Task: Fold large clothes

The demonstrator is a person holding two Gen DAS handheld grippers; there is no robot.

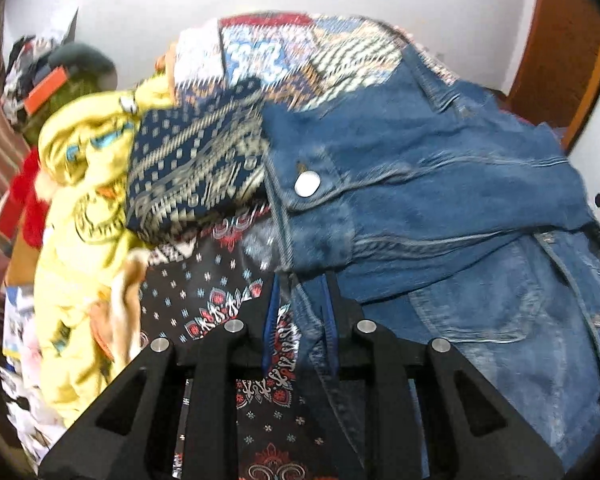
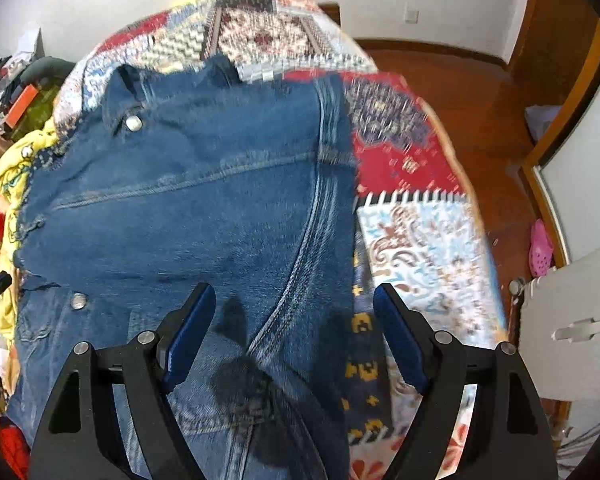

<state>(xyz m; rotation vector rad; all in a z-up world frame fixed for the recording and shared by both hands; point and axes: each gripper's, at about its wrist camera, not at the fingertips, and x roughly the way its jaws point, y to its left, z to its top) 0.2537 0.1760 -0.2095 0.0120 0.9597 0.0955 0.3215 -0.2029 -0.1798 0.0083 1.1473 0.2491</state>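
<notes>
No brand, label or legible writing can be made out on any item; both views are smeared by motion blur.

A blue denim jacket (image 2: 204, 200) is spread on a bed covered with a patchwork quilt (image 2: 400, 160) of red, white, pale blue and navy printed panels. The denim is mid-blue and faded in places, with pale double-stitched seams, a patch pocket and round silver metal buttons (image 1: 307, 183). One part of the jacket is laid across the rest, and a buttoned band lies at its edge.

The left gripper (image 1: 300, 300) is seen at the jacket's left border, where the denim meets a black cloth (image 1: 204, 292) printed with red and white ornaments. Its jaws stand narrowly apart; a denim edge lies in the slot between the blue pads, but whether the pads press on it cannot be told through the blur.

The right gripper (image 2: 296, 332) is held above the jacket near its right edge, its jaws wide apart with nothing gripped; denim is seen below the gap between the blue pads, and the gripper's shadow falls on the fabric.

To the left of the jacket a folded navy cloth (image 1: 196, 168) with a cream geometric weave rests beside a crumpled yellow garment (image 1: 84, 216) with printed figures. Beyond the bed a white wall and a brown wooden floor (image 2: 480, 112) are visible, with a pink clog (image 2: 540, 248) on the floor.
</notes>
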